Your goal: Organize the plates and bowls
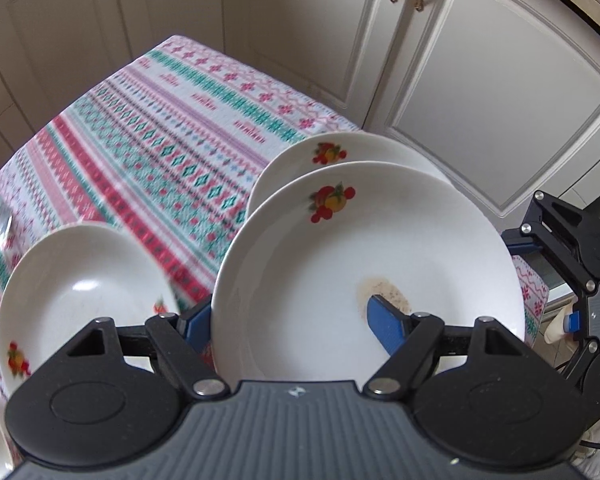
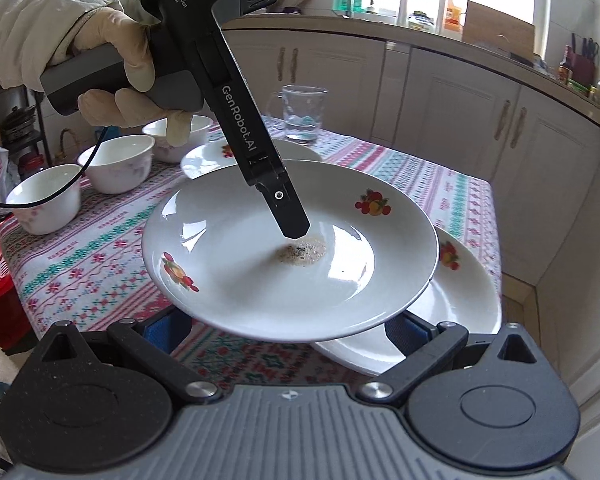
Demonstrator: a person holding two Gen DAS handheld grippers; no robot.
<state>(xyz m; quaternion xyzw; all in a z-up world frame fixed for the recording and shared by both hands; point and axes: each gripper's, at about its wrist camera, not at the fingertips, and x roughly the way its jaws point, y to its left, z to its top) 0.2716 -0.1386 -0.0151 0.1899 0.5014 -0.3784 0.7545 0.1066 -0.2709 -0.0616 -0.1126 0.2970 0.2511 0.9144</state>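
1. A white plate point(image 2: 260, 280) with red-and-yellow fruit motifs on its rim is held tilted above the patterned tablecloth; a brownish speckled stain point(image 2: 302, 256) marks its centre.
2. A second fruit-motif plate point(image 2: 460, 300) lies on the table under it, showing past its right edge.
3. A third matching plate point(image 2: 204, 162) lies farther back on the cloth, partly hidden.
4. Three white bowls point(image 2: 116, 164) stand upright in a row along the far left of the table, faint pink flowers on their sides.
5. From the left wrist view, the stained plate point(image 1: 320, 272) overlaps the one behind it point(image 1: 364, 148), and another plate point(image 1: 80, 292) lies to the left.
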